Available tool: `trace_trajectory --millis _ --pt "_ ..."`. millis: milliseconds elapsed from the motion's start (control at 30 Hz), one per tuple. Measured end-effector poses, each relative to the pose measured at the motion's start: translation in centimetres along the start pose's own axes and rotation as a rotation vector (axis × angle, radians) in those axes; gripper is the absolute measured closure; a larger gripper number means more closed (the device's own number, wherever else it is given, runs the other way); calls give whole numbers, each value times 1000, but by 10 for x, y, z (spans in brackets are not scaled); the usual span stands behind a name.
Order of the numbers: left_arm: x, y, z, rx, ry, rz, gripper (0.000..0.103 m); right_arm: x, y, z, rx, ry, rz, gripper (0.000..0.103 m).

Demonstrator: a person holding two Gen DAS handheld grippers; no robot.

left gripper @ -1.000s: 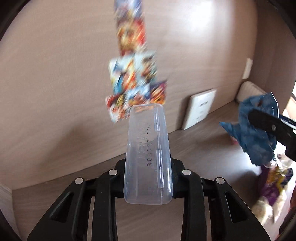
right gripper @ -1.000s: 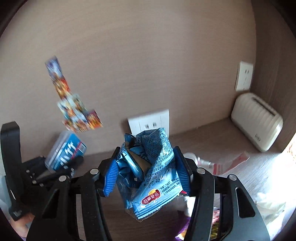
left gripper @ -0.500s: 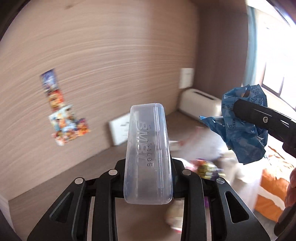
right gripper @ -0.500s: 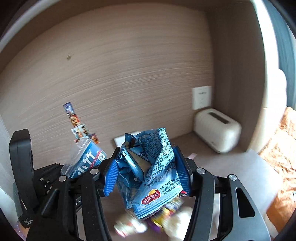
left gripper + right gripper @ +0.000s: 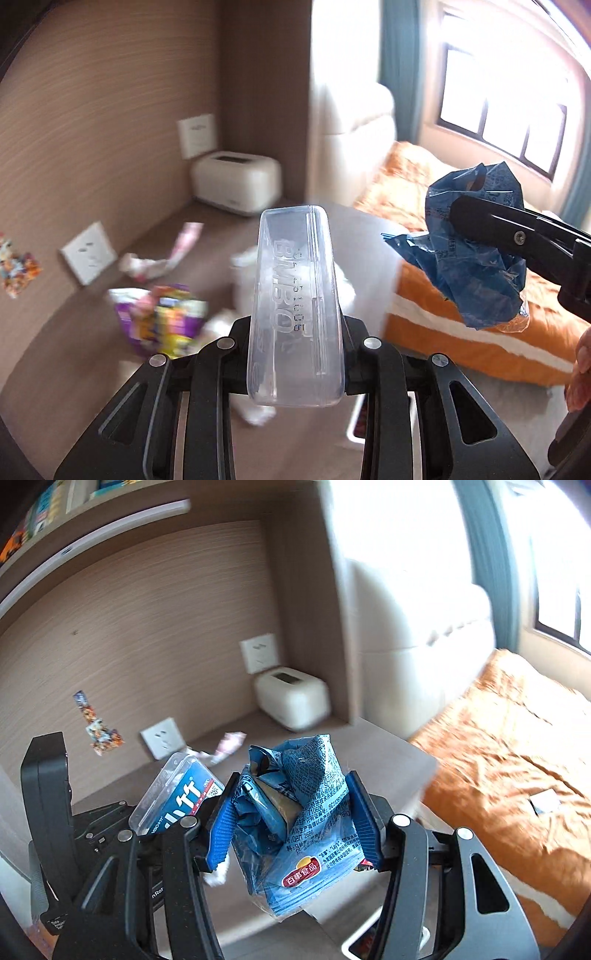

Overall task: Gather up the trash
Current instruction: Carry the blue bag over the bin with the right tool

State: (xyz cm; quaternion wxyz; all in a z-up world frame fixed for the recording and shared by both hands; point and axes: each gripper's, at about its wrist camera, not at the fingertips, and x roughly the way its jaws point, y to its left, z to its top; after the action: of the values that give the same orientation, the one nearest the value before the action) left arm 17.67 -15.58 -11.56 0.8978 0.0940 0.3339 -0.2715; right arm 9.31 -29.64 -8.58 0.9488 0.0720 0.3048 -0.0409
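My left gripper [image 5: 295, 354] is shut on a clear plastic box [image 5: 295, 302] that stands up between its fingers; the box also shows in the right wrist view [image 5: 177, 794] with a blue label. My right gripper [image 5: 291, 823] is shut on a crumpled blue snack bag [image 5: 295, 812]; the bag also shows in the left wrist view [image 5: 472, 251], held up at the right. Both are raised above the brown desk [image 5: 74, 369]. On the desk lie a purple and yellow snack bag [image 5: 162, 317], a pink wrapper [image 5: 177, 247] and white crumpled paper [image 5: 251, 266], all blurred.
A white toaster-like box [image 5: 236, 181] stands in the desk's back corner under a wall socket [image 5: 195, 134]. Another socket [image 5: 88, 251] and stickers [image 5: 98, 723] are on the wall. A bed with an orange cover [image 5: 509, 746] lies right. A white bin rim [image 5: 358, 938] shows below.
Both grippers have drawn back from the wall and swung right with their loads still held. The bed, window and desk trash have come into view.
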Motion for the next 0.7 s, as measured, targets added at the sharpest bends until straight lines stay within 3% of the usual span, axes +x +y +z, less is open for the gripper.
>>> trace_trajectory --millis 400,700 --pt "41 -105 -40 113 103 -135 73 -17 -86 -61 125 76 -111 46" --pt "128 -156 -110 173 241 -241 73 23 -149 -137 228 149 -158 45"
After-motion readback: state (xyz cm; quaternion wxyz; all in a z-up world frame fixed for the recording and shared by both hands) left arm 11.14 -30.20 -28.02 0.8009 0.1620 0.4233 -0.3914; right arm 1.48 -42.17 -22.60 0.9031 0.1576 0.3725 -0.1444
